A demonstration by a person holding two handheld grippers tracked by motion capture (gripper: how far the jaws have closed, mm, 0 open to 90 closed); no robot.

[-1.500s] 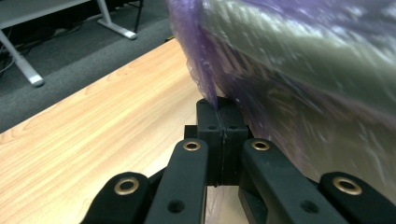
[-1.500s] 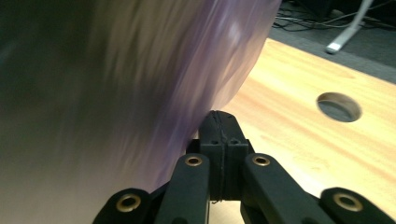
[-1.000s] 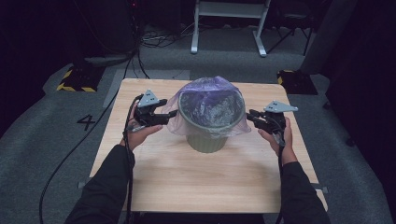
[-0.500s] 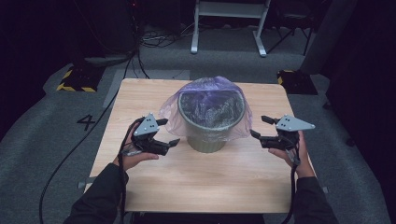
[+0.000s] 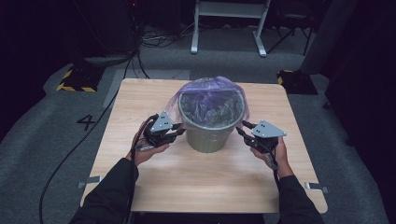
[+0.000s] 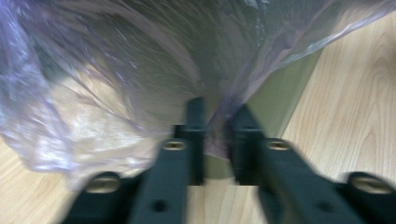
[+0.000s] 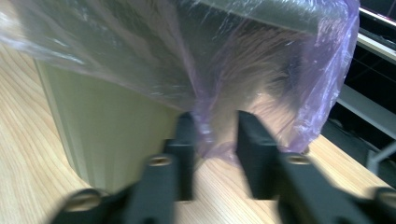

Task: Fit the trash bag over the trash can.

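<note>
Your olive-green plastic waste bin (image 5: 211, 128) stands upright near the middle of the light wooden table (image 5: 205, 179), lined with a thin translucent purple plastic bag (image 5: 205, 88) whose loose edge hangs over the rim. Your left gripper (image 5: 180, 132) sits just beside the bin's left wall; its jaws have just been closing and now stand close together, pinching a hanging fold of the bag (image 6: 219, 126). Your right gripper (image 5: 243, 128) is at the bin's right wall; its jaws have just been closing too, with bag film (image 7: 210, 126) between them, though whether they press it you cannot tell. A painted "4" (image 5: 87, 122) marks the grey floor left of the table
</note>
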